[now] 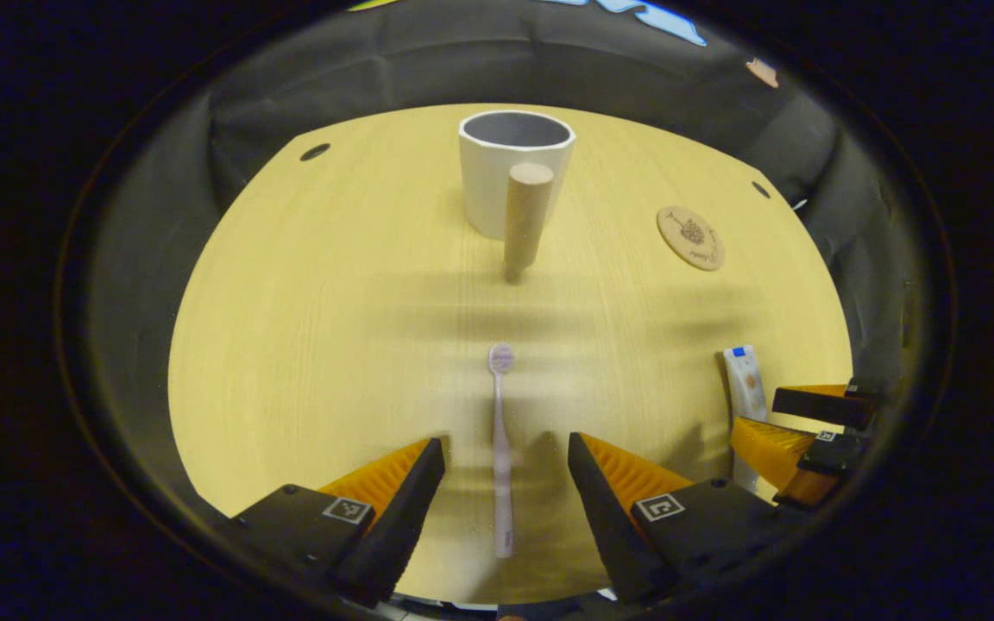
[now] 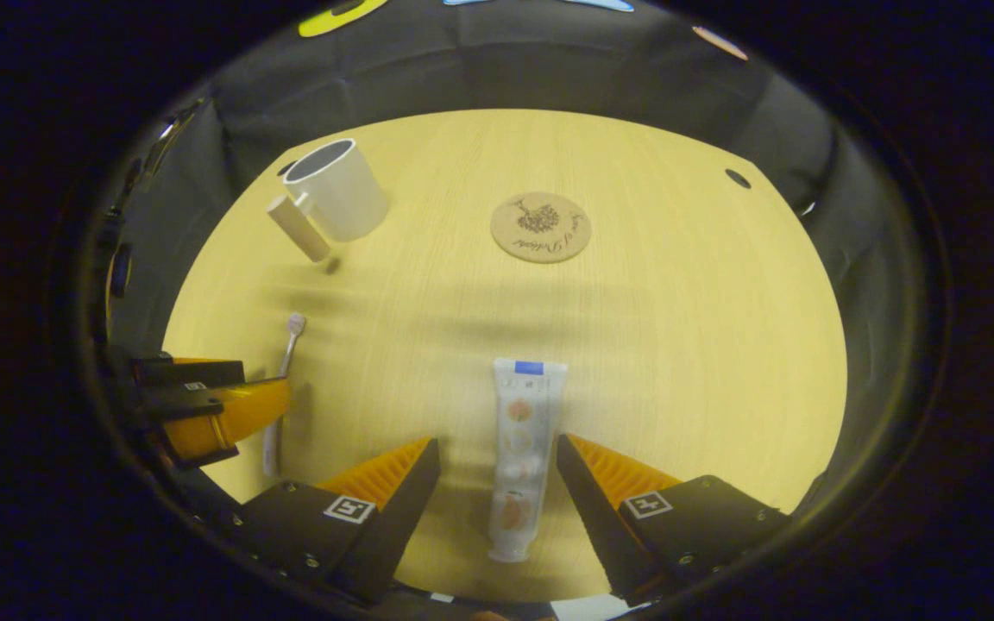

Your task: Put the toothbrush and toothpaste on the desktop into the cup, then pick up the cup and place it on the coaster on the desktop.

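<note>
Evidently both claws gape wide, gripping nothing: left claw [image 1: 506,457] straddles the toothbrush [image 1: 502,448], right claw [image 2: 497,457] the toothpaste [image 2: 519,457].

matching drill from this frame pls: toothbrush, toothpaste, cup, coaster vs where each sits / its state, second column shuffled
Column 1
1. toothbrush
2. toothpaste
3. cup
4. coaster

Column 2
A. upright at the far side of the desktop, nothing visible inside
B. flat between the right tool's open fingers
C. bare, nothing on it
D. flat between the left tool's open fingers

Pairs: 1-D, 2-B, 3-A, 4-C
</note>
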The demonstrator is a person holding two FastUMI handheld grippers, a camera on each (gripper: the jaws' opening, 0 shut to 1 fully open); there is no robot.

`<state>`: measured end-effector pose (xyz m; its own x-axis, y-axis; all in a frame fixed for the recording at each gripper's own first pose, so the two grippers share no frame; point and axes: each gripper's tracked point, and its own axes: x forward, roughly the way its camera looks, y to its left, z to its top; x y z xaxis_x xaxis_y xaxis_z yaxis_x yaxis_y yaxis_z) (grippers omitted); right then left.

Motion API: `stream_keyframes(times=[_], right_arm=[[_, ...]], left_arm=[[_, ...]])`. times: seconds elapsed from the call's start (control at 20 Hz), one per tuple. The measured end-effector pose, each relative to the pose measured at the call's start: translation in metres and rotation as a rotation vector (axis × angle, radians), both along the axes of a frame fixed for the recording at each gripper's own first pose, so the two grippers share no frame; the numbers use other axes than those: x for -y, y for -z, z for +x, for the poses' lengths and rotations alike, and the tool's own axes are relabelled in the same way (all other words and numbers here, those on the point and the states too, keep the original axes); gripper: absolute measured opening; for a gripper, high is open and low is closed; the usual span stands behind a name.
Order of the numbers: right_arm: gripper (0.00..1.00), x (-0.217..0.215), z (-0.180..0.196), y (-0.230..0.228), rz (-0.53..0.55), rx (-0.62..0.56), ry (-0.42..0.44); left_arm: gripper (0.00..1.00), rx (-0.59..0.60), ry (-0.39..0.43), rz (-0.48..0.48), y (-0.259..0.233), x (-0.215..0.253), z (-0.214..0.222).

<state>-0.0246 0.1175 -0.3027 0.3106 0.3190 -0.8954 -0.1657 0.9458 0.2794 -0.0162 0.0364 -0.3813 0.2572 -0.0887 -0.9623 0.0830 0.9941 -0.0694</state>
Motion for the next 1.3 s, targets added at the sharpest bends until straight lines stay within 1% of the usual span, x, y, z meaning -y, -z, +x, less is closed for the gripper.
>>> stream_keyframes(times=[0.3,0.4,0.6,0.7,0.85,0.9,0.95,1.0,1.05,1.15,1.2,1.25,1.3], right_arm=[[0.89,0.001,-0.001,0.012,-0.004,-0.074,0.001],[0.89,0.002,-0.001,0.015,-0.011,-0.089,0.000],[0.89,0.003,-0.002,0.020,-0.014,-0.114,-0.004],[0.89,0.003,-0.002,0.022,-0.013,-0.124,-0.004],[0.87,0.004,-0.003,0.025,-0.017,-0.134,-0.004],[0.83,0.002,-0.003,0.025,-0.013,-0.139,-0.008],[0.81,0.002,-0.004,0.025,-0.014,-0.141,-0.012],[0.81,0.003,-0.005,0.026,-0.020,-0.141,-0.016],[0.81,0.002,-0.006,0.026,-0.017,-0.145,-0.022],[0.81,0.004,-0.009,0.028,-0.031,-0.146,-0.029],[0.63,0.005,-0.007,0.030,-0.034,-0.143,-0.020],[0.45,0.002,-0.010,0.030,-0.026,-0.159,-0.023],[0.47,0.004,-0.010,0.031,-0.027,-0.164,-0.016]], left_arm=[[0.95,-0.099,-0.004,0.012,0.013,0.000,-0.012],[0.96,-0.139,0.007,0.020,0.015,0.000,-0.018],[0.96,-0.171,0.012,0.016,0.021,0.005,-0.023],[0.96,-0.173,0.020,0.033,0.024,0.002,-0.023],[0.95,-0.177,0.024,0.043,0.024,0.001,-0.023],[0.89,-0.176,0.025,0.048,0.024,0.000,-0.022],[0.95,-0.177,0.027,0.058,0.025,0.000,-0.021],[0.99,-0.175,0.027,0.060,0.026,0.002,-0.022],[0.80,-0.177,0.026,0.063,0.027,0.002,-0.023],[0.74,-0.176,0.027,0.062,0.026,0.002,-0.022],[0.74,-0.176,0.026,0.061,0.027,0.002,-0.023],[0.71,-0.176,0.027,0.061,0.024,0.003,-0.022],[0.72,-0.176,0.023,0.060,0.025,0.004,-0.024]])
